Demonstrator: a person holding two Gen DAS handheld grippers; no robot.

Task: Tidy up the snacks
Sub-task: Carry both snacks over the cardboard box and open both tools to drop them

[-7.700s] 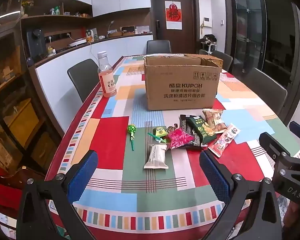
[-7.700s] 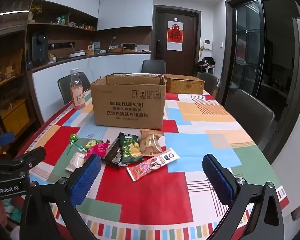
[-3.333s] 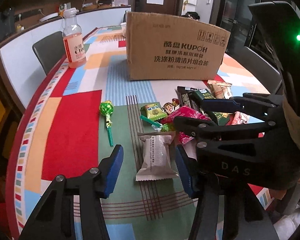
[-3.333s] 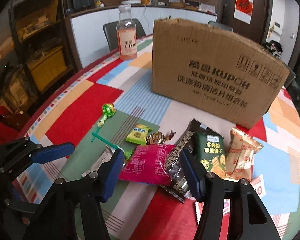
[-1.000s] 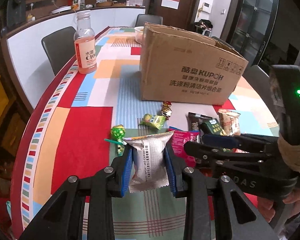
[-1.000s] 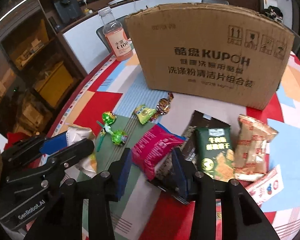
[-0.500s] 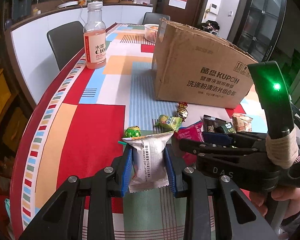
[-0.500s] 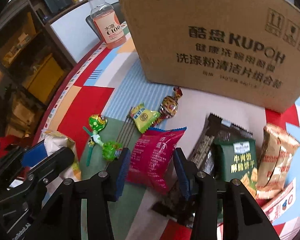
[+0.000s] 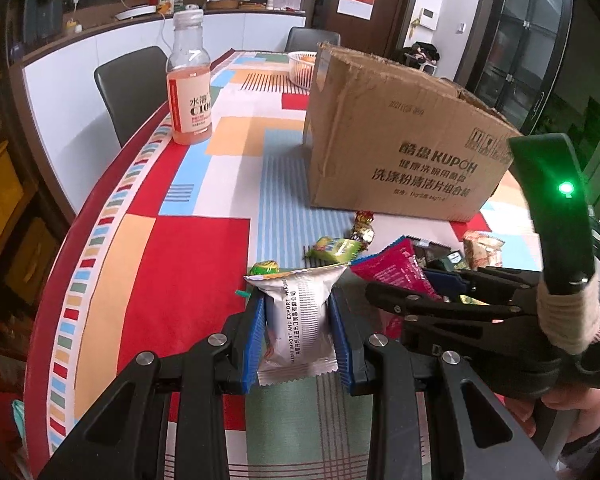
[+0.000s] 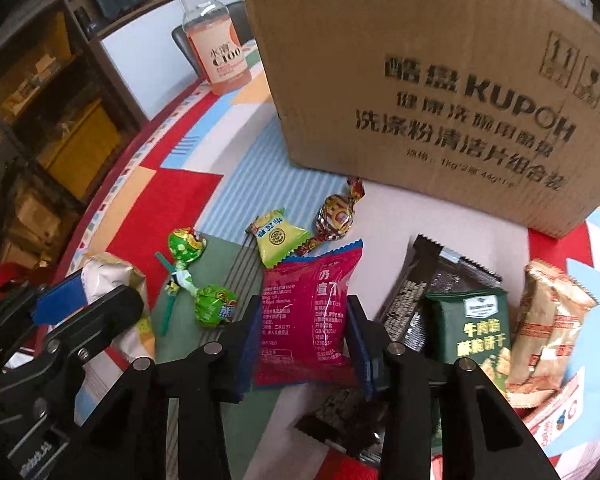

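Observation:
A silver-white snack packet (image 9: pixel 300 332) stands upright between the blue pads of my left gripper (image 9: pixel 299 304), which is shut on it, raised over the tablecloth. In the right wrist view a red snack packet (image 10: pixel 306 280) fills the gap of my right gripper (image 10: pixel 303 320). Its jaws are closing, and both pads touch the packet's sides. The packet's top edge tilts up off the cloth (image 9: pixel 396 264). The cardboard box (image 10: pixel 440 92) stands just behind the snack pile. The left gripper and its silver packet (image 10: pixel 108 276) show at the left of that view.
Two green lollipops (image 10: pixel 186 244), a yellow-green candy (image 10: pixel 278 238) and a gold-wrapped candy (image 10: pixel 336 216) lie left of the red packet. A dark packet (image 10: pixel 420 292), a green one (image 10: pixel 476 328) and a tan one (image 10: pixel 548 320) lie right of it. A pink drink bottle (image 9: pixel 190 92) stands by the table's left edge.
The right gripper has come down closer over the red packet and nearer the box, with the packet staying between its pads. The left gripper keeps hold of the silver packet.

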